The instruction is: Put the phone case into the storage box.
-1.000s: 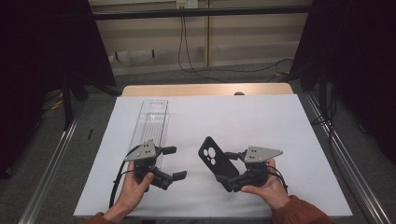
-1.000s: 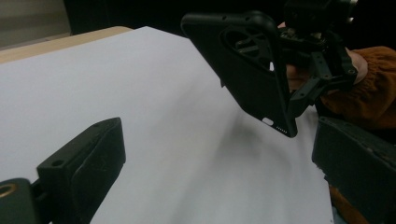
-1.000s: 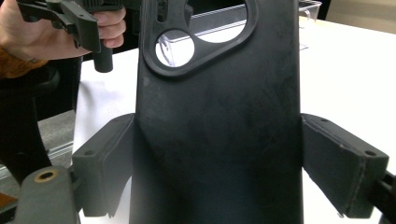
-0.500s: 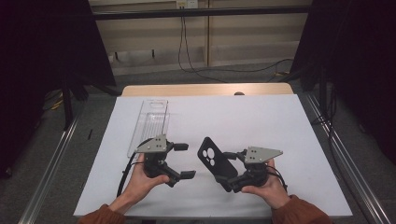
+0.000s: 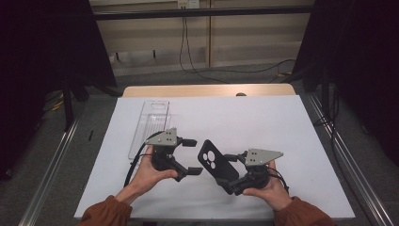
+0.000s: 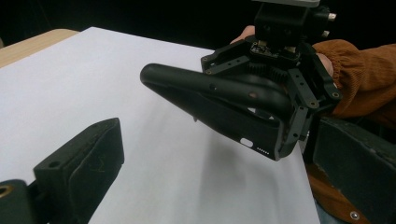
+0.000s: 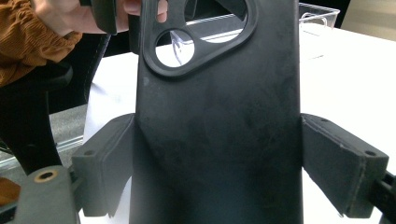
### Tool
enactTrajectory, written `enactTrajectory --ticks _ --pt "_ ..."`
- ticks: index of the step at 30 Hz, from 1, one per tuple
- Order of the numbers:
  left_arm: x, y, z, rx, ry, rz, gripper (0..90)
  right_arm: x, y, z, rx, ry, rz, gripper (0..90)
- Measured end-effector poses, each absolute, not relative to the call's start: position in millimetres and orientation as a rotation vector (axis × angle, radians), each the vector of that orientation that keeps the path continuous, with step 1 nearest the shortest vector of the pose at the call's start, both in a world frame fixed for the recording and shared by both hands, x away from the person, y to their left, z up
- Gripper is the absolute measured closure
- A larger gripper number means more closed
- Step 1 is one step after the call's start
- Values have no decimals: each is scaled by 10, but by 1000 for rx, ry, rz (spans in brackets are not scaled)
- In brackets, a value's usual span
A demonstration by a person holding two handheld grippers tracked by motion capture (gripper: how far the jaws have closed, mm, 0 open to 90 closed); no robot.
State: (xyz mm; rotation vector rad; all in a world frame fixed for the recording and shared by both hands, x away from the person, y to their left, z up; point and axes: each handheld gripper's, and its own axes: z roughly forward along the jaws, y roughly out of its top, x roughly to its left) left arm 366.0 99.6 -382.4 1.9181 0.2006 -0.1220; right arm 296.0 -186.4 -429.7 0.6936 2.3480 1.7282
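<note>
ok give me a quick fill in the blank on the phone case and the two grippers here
1. The black phone case is clamped between the jaws of the ____ gripper.
2. The left gripper has its jaws ____, with nothing between them.
3. The clear plastic tray lies on the white sheet, on the ____ gripper's side.
4. The camera cutout end of the case points toward the ____ gripper.

Missing words: right; open; left; left

We wear rust-orange ribbed sleeves on both forearms. Our left gripper (image 5: 188,155) and right gripper (image 5: 229,172) are matte black frames, each topped by a grey three-cornered plate dotted with small screws. A black cable loops from the left one. The jaw pads are dark blocks with round bolt holes.
</note>
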Motion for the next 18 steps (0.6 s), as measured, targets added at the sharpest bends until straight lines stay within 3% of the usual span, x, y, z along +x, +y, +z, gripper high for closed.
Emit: enactTrajectory --ticks 18 --pt "3756 807 -3749 1989 100 -183 41 2957 -1858 -4302 649 2367 1767 144"
